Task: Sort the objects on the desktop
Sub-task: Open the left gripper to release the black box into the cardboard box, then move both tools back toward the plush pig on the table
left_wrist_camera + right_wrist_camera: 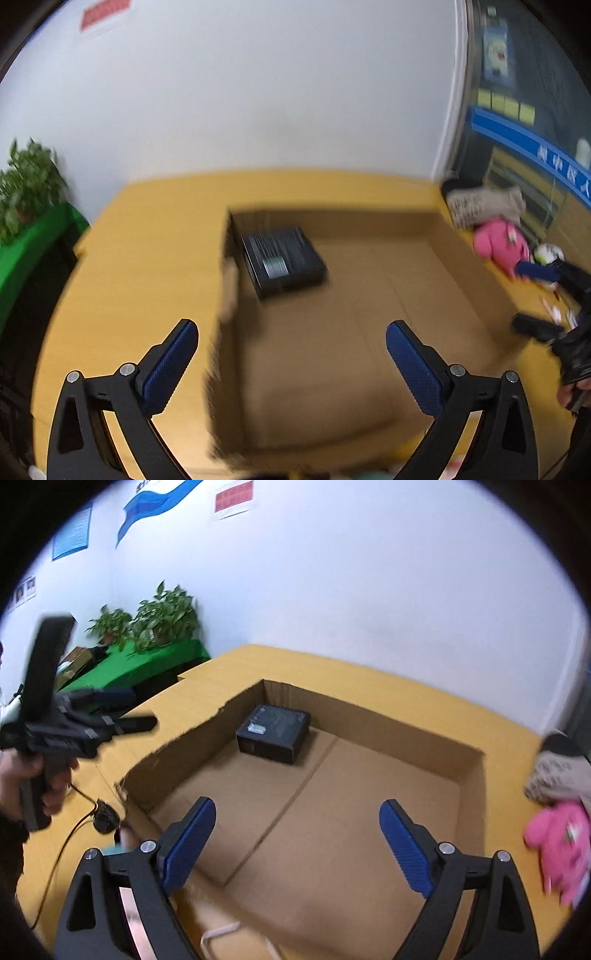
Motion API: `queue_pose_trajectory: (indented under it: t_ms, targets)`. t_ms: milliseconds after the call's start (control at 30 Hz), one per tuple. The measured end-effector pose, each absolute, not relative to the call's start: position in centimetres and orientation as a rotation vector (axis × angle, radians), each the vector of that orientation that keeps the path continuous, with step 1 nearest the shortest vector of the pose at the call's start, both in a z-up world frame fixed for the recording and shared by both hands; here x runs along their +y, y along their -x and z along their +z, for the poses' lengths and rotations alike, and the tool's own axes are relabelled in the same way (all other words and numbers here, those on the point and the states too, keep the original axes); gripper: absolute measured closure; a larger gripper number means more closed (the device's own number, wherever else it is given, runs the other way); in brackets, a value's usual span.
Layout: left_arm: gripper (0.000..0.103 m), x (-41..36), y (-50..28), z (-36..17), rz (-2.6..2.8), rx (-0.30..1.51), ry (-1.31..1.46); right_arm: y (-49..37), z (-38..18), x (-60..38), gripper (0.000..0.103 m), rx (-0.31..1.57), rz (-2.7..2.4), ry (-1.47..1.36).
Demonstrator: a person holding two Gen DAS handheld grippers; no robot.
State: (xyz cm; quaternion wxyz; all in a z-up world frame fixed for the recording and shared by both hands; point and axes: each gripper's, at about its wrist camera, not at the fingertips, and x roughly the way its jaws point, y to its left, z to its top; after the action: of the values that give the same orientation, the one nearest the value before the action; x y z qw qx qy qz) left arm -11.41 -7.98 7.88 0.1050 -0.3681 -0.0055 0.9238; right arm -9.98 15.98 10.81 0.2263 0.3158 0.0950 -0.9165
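An open cardboard box [476, 280] [471, 771] sits on the yellow desk [147, 236] [388, 686]. A black box [282, 258] [275, 733] lies in its far left corner. My left gripper [291, 362] is open and empty above the box's near left part; it also shows at the left of the right wrist view [129, 710]. My right gripper [297, 845] is open and empty above the box's near side; it also shows at the right edge of the left wrist view [539, 299]. A pink plush toy [498, 243] [561, 845] and a beige pouch [480, 203] [554, 771] lie right of the box.
Black sunglasses [105, 818] and a thin black cable [59, 853] lie on the desk left of the box. A green-covered table [140, 664] [33, 240] with potted plants [162, 616] stands at the far left. A white wall is behind the desk.
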Motion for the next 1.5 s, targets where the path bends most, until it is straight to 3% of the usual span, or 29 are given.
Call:
queue_pose_trajectory:
  t_ms: [167,433,533,733,900,1033,1267,1300,1333,1367,1400,1467,1500]
  targets:
    - [0.001,-8.4,12.7,2.0,2.634,-0.094,1.352,8.2,7.4,19.5,0.012,0.184,-2.557,-0.994]
    - [0.001,-8.2,10.5,0.6,2.624,-0.110,1.360,8.6,2.7,25.4,0.012,0.009,-2.615,-1.162]
    - [0.002,-8.2,9.9,0.7,2.631,-0.110,1.360,8.4,2.1,26.2,0.012,0.020,-2.638,-1.160]
    - [0.003,-7.5,8.3,2.8,2.738,-0.086,1.272,6.7,4.0,25.9,0.012,0.025,-2.676,-1.058]
    - [0.000,-6.2,3.9,8.2,2.841,-0.135,0.966,4.4,7.2,24.4,0.012,0.072,-2.713,-0.910]
    - [0.000,-4.1,0.4,11.4,2.901,-0.038,0.793,3.0,9.0,23.0,0.012,0.120,-2.733,-0.827]
    - [0.001,-3.0,-1.6,11.7,2.908,-0.072,0.785,1.4,10.2,21.3,0.013,0.164,-2.706,-0.760]
    - [0.014,-3.2,-1.8,11.6,2.901,-0.099,0.781,1.1,10.3,21.2,0.022,0.167,-2.702,-0.755]
    - [0.030,-3.3,-2.1,11.6,2.893,-0.126,0.774,0.8,10.4,21.1,0.049,0.171,-2.697,-0.748]
    - [0.070,-3.3,-2.3,11.6,2.885,-0.143,0.781,0.6,10.5,21.0,0.068,0.183,-2.698,-0.744]
    - [0.085,-3.3,-2.3,11.5,2.871,-0.153,0.799,0.4,10.6,20.8,0.098,0.194,-2.700,-0.748]
    - [0.085,-3.1,-2.4,11.4,2.845,-0.153,0.815,0.4,10.7,20.9,0.097,0.178,-2.684,-0.757]
    - [0.076,-2.9,-2.6,11.4,2.847,-0.149,0.810,0.3,10.7,20.9,0.096,0.165,-2.676,-0.765]
